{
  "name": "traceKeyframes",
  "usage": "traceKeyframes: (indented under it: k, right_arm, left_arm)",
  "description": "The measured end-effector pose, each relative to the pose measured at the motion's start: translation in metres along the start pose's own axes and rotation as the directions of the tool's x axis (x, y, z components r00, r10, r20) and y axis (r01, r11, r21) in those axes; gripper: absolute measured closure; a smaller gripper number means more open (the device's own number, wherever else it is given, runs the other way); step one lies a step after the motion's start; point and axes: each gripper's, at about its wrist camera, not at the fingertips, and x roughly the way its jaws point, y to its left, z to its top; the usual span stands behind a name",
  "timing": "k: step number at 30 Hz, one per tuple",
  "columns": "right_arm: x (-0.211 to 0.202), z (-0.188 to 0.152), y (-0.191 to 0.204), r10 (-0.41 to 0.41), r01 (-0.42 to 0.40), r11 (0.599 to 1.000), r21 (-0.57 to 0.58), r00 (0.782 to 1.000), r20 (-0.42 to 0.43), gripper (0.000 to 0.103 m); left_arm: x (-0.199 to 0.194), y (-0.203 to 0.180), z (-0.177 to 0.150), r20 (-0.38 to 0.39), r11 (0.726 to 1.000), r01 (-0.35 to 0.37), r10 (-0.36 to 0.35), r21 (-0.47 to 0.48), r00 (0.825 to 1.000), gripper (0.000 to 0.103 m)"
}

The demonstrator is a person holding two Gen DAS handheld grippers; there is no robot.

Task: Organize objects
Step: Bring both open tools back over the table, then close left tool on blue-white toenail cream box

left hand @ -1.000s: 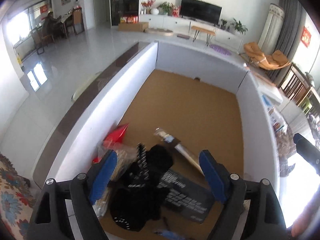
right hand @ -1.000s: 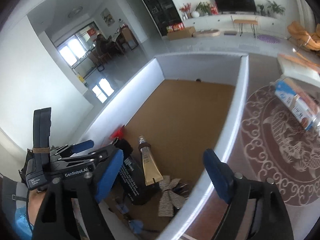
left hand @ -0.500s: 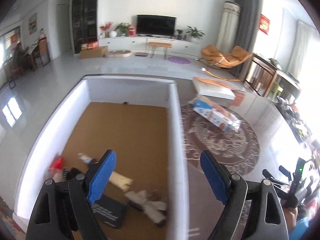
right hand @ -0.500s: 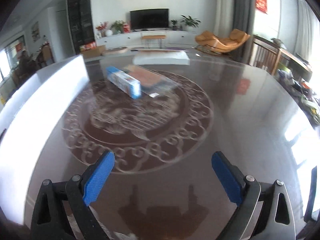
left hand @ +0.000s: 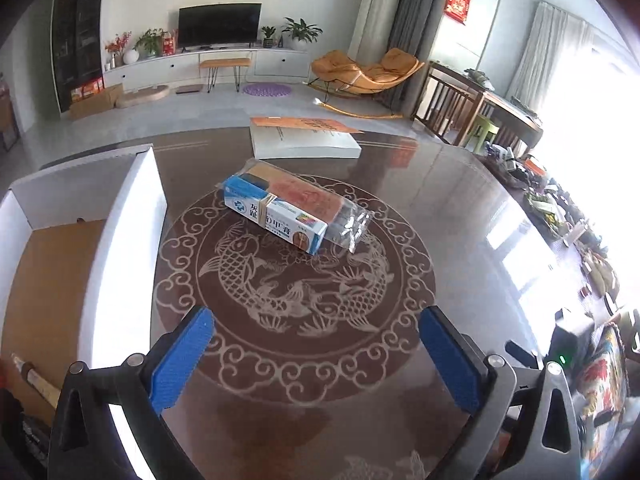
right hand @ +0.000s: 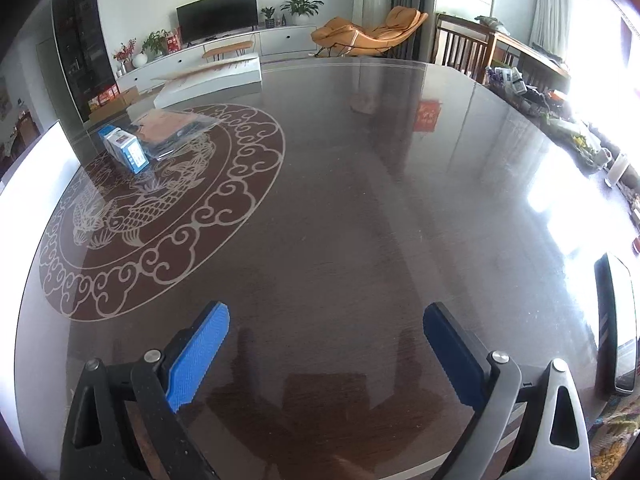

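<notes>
Both sets of jaws stand wide apart with nothing between them. The left gripper (left hand: 316,354) has just been opening and hangs over the near edge of the fish medallion (left hand: 296,276) inlaid in the dark glossy table (left hand: 460,208). The right gripper (right hand: 326,354) has also been opening within this moment and hangs over bare tabletop to the right of that medallion, with only its own reflection below.

At the left edge of the left wrist view stands the white open box (left hand: 132,216) with its brown cardboard floor. Part of a tube-like item (left hand: 38,380) shows in its near corner; the rest of its contents are out of frame.

Further out, near the middle of the medallion, lies the remaining loose item: a blue-and-white carton banded to a clear-wrapped orange pack (left hand: 292,210), lying flat and askew, well apart from both grippers. The right wrist view shows it far left (right hand: 128,148). Beyond it rests a flat white box lid (left hand: 304,142).

Judgement: the step in hand is the reach for the bundle. The left gripper is better placed. It should approach square to the bundle's long sides, straddle carton and pack together, and close on the firm carton, not on the loose crinkled wrapper end, which would likely slip.
</notes>
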Motion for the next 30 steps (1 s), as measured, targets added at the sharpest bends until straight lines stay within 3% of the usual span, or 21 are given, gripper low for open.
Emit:
traceKeyframes:
  k: [7,10,15,22,23,25,27,30]
  right_arm:
    - [0.004,-0.004,0.006,0.016,-0.016,1.0,0.001,0.999,-0.032,0.005]
    - [0.006,-0.004,0.004,0.027,-0.027,1.0,0.008,0.999,-0.04,0.005]
    - [0.005,-0.004,0.009,0.023,-0.023,1.0,-0.007,0.999,-0.041,0.004]
    - [0.008,-0.005,0.018,0.029,-0.031,0.999,-0.044,0.998,-0.047,0.0]
    - [0.008,-0.005,0.019,0.031,-0.033,0.998,-0.046,0.998,-0.047,0.0]
    - [0.008,-0.005,0.019,0.032,-0.034,0.998,-0.045,0.998,-0.046,0.0]
    - [0.008,-0.005,0.02,0.031,-0.033,0.998,-0.044,0.998,-0.045,0.0]
    - [0.008,-0.004,0.02,0.03,-0.032,0.999,-0.044,0.999,-0.043,0.0]
  left_arm:
    - [0.099,0.013,0.071,-0.007,0.985,-0.111,0.111,-0.129,0.994,0.0]
    - [0.129,0.022,0.087,-0.028,0.972,-0.175,0.173,-0.158,0.985,0.0]
    - [0.169,0.036,0.089,-0.083,0.956,-0.244,0.233,-0.164,0.969,0.0]
    - [0.203,0.063,0.078,-0.133,0.946,-0.218,0.19,-0.241,0.973,0.002]
    - [0.203,0.067,0.075,-0.13,0.943,-0.208,0.18,-0.258,0.975,0.008]
    - [0.197,0.068,0.072,-0.094,0.946,-0.216,0.199,-0.24,0.975,0.05]
    - [0.192,0.064,0.066,-0.084,0.962,-0.187,0.173,-0.199,0.981,0.07]
    - [0.174,0.057,0.043,-0.075,0.977,-0.116,0.104,-0.18,0.992,0.077]
